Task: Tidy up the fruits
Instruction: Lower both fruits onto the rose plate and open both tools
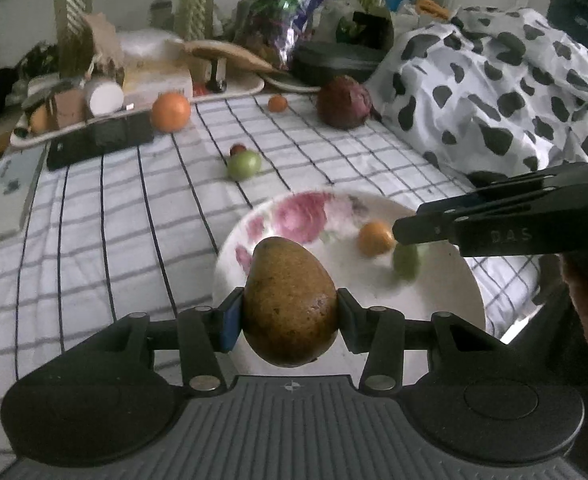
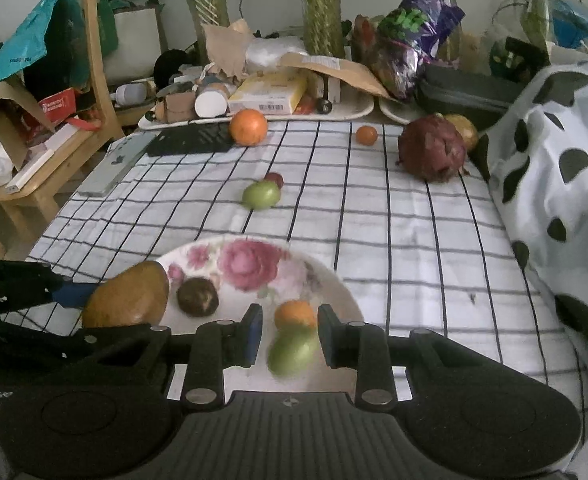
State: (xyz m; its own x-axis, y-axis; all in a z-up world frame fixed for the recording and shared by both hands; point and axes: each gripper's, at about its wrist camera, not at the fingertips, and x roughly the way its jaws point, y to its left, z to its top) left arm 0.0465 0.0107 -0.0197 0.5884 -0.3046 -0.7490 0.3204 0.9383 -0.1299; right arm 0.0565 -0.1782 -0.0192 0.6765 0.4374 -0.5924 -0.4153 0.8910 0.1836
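My left gripper [image 1: 290, 316] is shut on a brown-yellow mango [image 1: 290, 304], held over the near rim of a white plate with pink flowers [image 1: 433, 280]. In the plate lie a small orange fruit [image 2: 295, 314], a green fruit [image 2: 292, 352] and a dark round fruit [image 2: 198, 297]. My right gripper [image 2: 290, 338] hovers just above the orange and green fruits; its jaws stand narrow and the blurred fruit lies below them, not gripped. On the checked cloth farther back are an orange [image 2: 248, 127], a small orange fruit [image 2: 366, 135], a green fruit [image 2: 260, 195], a small red one [image 2: 274, 179] and a large dark red fruit [image 2: 431, 148].
A cow-patterned cloth [image 2: 553, 168] is heaped along the right side. Trays of boxes and clutter [image 2: 262, 96] line the back edge, with a black flat item [image 2: 192, 140] and a grey slab [image 2: 114, 168] at the left. A wooden chair [image 2: 94, 80] stands beyond the left edge.
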